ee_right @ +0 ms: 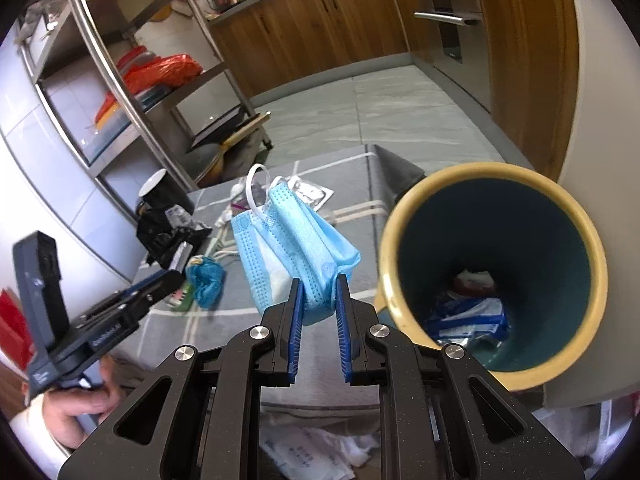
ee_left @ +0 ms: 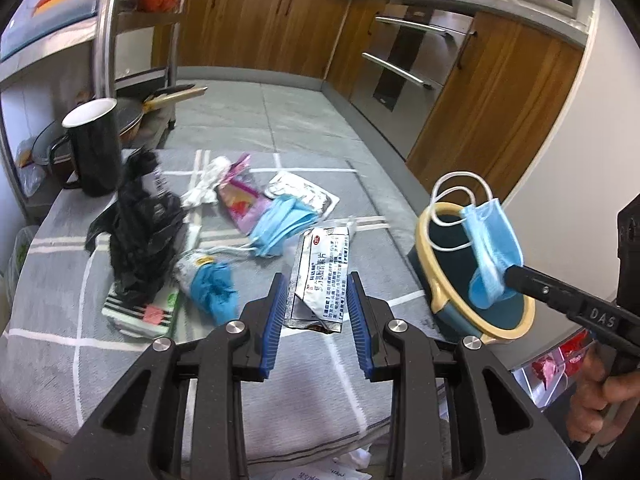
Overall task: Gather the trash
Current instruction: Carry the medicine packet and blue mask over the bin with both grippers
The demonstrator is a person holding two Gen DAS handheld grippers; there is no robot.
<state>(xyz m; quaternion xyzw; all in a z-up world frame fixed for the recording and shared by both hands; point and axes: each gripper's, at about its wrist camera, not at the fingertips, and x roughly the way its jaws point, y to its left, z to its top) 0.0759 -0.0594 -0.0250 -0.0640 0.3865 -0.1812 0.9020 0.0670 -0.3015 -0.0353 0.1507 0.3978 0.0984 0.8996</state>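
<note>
We see a black mug standing on the grey checked surface, a steel shelf rack beside it, and wooden cabinets lining the far wall.

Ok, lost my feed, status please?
Right gripper shut on blue face mask, beside yellow-rimmed teal bin. Left gripper shut on silver medicine sachet. Nothing blocking.

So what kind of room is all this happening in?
Most likely a home kitchen: wooden cabinets under a grey counter, a built-in steel oven, and a metal rack with pans. The litter lies on a grey checked cloth.
</note>
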